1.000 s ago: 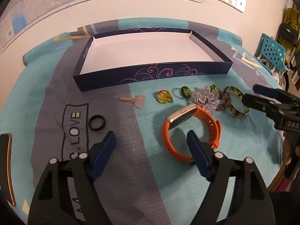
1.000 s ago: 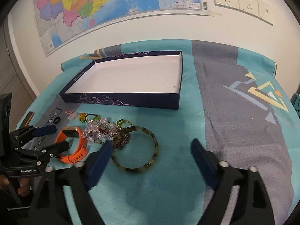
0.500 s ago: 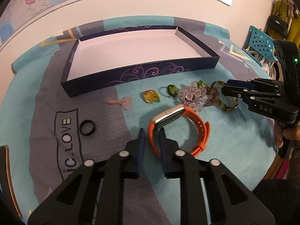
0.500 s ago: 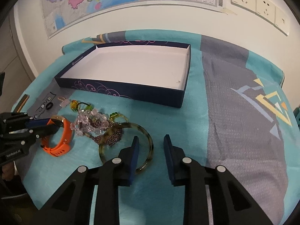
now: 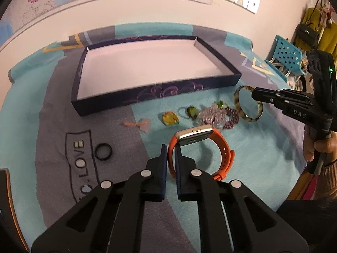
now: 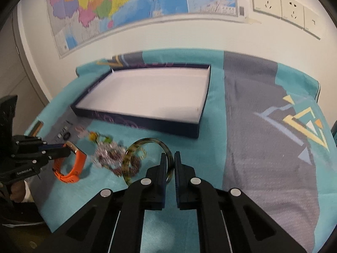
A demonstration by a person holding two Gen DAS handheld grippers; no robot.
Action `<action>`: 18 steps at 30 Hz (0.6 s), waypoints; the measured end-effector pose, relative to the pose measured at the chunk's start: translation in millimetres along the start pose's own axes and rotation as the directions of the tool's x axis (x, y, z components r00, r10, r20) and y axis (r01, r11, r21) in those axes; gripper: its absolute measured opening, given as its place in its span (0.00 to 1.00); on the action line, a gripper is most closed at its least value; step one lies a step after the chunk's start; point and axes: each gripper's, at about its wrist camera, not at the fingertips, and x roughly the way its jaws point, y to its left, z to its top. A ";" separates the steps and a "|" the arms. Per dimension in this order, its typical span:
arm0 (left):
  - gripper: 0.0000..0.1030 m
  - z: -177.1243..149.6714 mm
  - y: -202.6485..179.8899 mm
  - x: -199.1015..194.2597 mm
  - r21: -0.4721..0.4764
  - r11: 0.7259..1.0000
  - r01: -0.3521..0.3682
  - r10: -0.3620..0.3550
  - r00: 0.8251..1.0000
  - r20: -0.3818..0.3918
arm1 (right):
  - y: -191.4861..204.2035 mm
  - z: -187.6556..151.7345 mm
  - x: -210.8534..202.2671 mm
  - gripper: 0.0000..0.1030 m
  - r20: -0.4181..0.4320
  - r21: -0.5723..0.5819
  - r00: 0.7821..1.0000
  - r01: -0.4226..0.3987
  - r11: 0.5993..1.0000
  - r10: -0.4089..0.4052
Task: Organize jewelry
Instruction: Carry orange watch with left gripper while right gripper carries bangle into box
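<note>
My left gripper (image 5: 170, 154) is shut on the strap of an orange smartwatch (image 5: 223, 147) and holds it just above the cloth; it also shows in the right wrist view (image 6: 72, 164). My right gripper (image 6: 170, 162) is shut on a tortoiseshell bangle (image 6: 126, 162), lifted and tilted; it also shows in the left wrist view (image 5: 237, 101). The empty navy tray (image 5: 181, 88) with a white floor lies behind the jewelry, also in the right wrist view (image 6: 198, 126).
On the teal and grey cloth lie a bead bracelet pile (image 5: 217, 116), a green ring (image 5: 192, 111), a yellow ring (image 5: 169, 118), a pink charm (image 5: 141, 124) and a black ring (image 5: 103, 151). A blue chair (image 5: 286, 57) stands at right.
Both grippers went from wide open to shut, the left on the watch strap, the right on the bangle. Both items have lifted off the cloth.
</note>
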 end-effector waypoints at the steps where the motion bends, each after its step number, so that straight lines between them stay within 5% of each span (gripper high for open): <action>1: 0.07 2.1 1.0 -2.4 0.000 1.000 0.001 -0.001 1.000 0.008 | -1.2 4.7 -2.7 0.06 0.013 0.003 1.000 -0.009 1.000 0.009; 18: 0.07 108.7 53.9 2.3 -0.052 0.997 -0.061 0.067 0.989 0.129 | 1.7 106.8 46.1 0.06 0.067 -0.007 0.998 -0.012 1.000 0.012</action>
